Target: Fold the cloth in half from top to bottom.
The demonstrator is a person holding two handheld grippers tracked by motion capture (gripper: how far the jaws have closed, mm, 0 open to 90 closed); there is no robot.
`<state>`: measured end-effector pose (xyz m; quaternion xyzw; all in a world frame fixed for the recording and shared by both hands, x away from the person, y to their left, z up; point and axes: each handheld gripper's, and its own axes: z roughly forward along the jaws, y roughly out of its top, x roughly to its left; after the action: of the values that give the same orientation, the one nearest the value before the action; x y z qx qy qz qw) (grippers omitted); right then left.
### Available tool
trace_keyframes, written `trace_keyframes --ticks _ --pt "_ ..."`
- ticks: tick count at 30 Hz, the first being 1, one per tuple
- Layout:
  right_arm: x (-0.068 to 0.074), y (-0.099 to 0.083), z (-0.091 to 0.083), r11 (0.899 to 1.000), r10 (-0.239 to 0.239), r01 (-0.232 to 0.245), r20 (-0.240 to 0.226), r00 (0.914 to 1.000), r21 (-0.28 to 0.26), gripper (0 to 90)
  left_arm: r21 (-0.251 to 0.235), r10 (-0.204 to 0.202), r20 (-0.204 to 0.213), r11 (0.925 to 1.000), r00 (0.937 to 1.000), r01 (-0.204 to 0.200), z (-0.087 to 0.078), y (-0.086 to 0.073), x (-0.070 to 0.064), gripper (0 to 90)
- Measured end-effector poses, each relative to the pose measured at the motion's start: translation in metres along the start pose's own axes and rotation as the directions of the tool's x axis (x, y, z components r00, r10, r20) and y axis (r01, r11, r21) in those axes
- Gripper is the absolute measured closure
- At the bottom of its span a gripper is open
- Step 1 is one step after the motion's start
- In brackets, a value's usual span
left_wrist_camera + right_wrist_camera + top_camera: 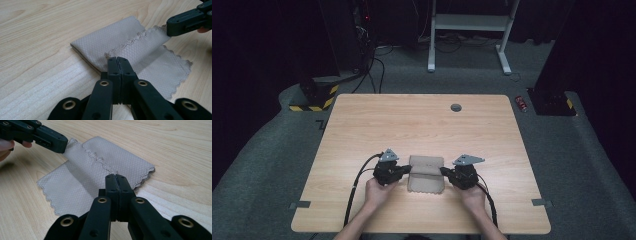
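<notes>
A beige cloth [426, 176] with a diamond weave and scalloped edges lies partly folded on the wooden table [412, 125], near its front middle. My left gripper [408, 169] is shut on the left end of the cloth's scalloped fold edge [130, 42]; its jaws meet at the cloth [117, 59]. The right gripper [444, 171] is shut on the other end of that same edge [116, 176]. In the left gripper view the right gripper [170, 28] pinches the far corner. In the right gripper view the left gripper [63, 145] does the same. The lower layer [67, 190] lies flat.
A grey round grommet [456, 107] sits in the table near its far edge. Tape tabs mark the front corners [299, 204] [542, 202]. On the floor stand a white desk frame [469, 30], a yellow-black striped base [314, 100] and a red can [522, 103].
</notes>
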<state>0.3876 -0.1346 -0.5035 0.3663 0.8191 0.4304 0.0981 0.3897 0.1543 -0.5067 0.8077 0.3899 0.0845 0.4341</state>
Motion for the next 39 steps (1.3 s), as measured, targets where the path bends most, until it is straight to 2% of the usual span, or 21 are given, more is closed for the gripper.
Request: trace_keyframes --ticks 10,14,21,30,35,38,39 --pt "0.004 -0.003 -0.004 1.000 -0.002 0.002 -0.011 0.9999 -0.010 89.4 -0.008 -0.009 0.007 0.9999 0.9999 0.009 -0.003 -0.002 -0.002 88.8" --pt "0.006 -0.006 -0.007 1.000 -0.002 0.002 -0.014 0.9999 -0.009 89.4 -0.002 0.006 0.007 1.0000 1.0000 -0.006 -0.004 -0.004 -0.004 88.8" --pt "0.009 -0.011 -0.007 1.000 0.000 0.000 -0.026 0.9997 -0.006 89.3 0.008 0.002 0.008 1.0000 1.0000 -0.002 -0.006 -0.009 -0.006 88.8" --pt "0.014 -0.018 -0.009 1.000 -0.012 0.013 -0.019 0.9997 0.019 89.3 0.026 0.003 -0.002 0.9996 1.0000 -0.003 -0.009 -0.016 -0.007 89.0" --pt "0.017 -0.020 -0.008 0.999 -0.029 0.030 -0.021 0.9994 0.039 89.0 0.033 -0.004 0.015 0.9994 0.9999 0.003 -0.010 -0.023 -0.011 89.6" --pt "0.018 -0.024 -0.007 0.997 -0.035 0.037 -0.023 0.9991 0.061 88.4 0.033 -0.003 0.018 0.9995 0.9998 0.002 -0.013 -0.025 -0.012 89.6" --pt "0.019 -0.026 -0.008 0.997 -0.042 0.043 -0.020 0.9989 0.065 86.9 0.019 -0.007 0.017 0.9998 0.9998 0.007 -0.016 -0.027 -0.013 89.1"
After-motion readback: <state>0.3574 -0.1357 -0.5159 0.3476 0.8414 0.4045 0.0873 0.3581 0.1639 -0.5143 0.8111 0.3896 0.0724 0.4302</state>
